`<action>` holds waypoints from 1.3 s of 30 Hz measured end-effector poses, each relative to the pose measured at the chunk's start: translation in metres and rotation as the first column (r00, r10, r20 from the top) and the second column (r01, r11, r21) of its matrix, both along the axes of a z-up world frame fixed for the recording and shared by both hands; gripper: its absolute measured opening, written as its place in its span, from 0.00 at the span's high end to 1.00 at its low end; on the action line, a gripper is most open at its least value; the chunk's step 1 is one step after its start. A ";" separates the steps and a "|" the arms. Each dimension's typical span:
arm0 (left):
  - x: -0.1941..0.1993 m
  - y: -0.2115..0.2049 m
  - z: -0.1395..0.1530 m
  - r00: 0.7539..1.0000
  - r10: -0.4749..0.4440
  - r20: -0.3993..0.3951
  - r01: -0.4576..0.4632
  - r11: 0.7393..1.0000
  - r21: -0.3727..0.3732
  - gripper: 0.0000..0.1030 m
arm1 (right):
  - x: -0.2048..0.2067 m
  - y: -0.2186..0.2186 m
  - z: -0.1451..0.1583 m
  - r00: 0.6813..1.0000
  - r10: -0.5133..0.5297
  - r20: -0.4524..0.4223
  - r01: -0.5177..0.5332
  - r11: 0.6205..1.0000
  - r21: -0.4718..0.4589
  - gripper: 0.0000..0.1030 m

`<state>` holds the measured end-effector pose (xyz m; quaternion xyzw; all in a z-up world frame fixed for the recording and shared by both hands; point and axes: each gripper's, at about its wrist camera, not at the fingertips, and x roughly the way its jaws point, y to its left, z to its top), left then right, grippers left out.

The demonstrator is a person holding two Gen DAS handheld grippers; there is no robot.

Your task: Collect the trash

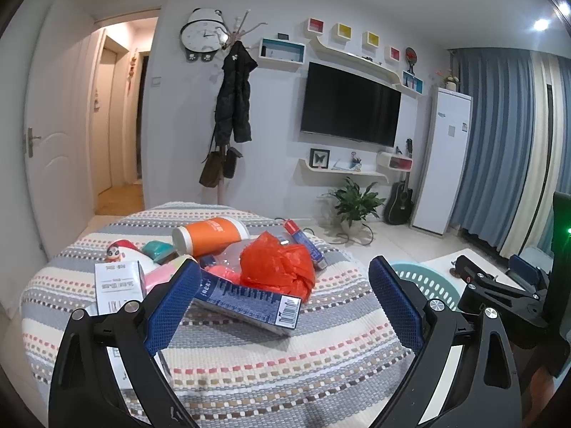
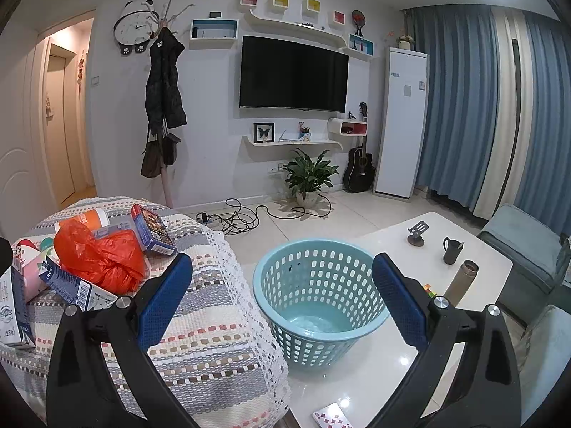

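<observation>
Now I see my left gripper (image 1: 285, 292) wide open, holding nothing, over the striped cloth (image 1: 249, 363). The trash sits there in a pile: an orange bag (image 1: 276, 267) on a blue box (image 1: 249, 303). My right gripper (image 2: 282, 292) is open too, above the blue basket (image 2: 317, 285) on the white table (image 2: 374, 385).

White carton (image 2: 14, 306) cut by left edge, playing card (image 2: 330, 418) cropped below, box print illegible

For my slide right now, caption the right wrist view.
Open right tongs frame an empty turquoise perforated plastic basket on the white table.
</observation>
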<state>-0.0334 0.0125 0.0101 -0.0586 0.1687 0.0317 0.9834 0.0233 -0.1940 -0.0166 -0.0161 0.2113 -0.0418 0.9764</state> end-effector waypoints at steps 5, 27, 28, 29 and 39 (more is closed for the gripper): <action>0.000 0.003 0.000 1.000 0.017 0.003 -0.017 1.000 -0.002 0.10 | 0.000 0.001 0.000 1.000 0.004 0.004 -0.004 1.000 -0.003 0.07; -0.006 0.006 0.008 0.999 0.047 0.026 -0.048 0.999 0.022 0.10 | 0.003 0.002 0.000 1.000 0.014 0.005 -0.014 1.000 0.005 0.07; -0.006 0.006 0.008 0.999 0.048 0.026 -0.048 0.999 0.022 0.10 | 0.003 0.002 0.000 1.000 0.015 0.005 -0.015 1.000 0.006 0.07; -0.006 0.006 0.008 0.998 0.049 0.027 -0.049 0.999 0.022 0.10 | 0.003 0.002 0.000 1.000 0.015 0.005 -0.015 1.000 0.007 0.07; -0.010 0.005 0.009 0.998 0.060 0.022 -0.061 0.998 0.024 0.10 | 0.004 0.007 -0.001 1.000 0.022 0.003 -0.022 1.000 0.007 0.07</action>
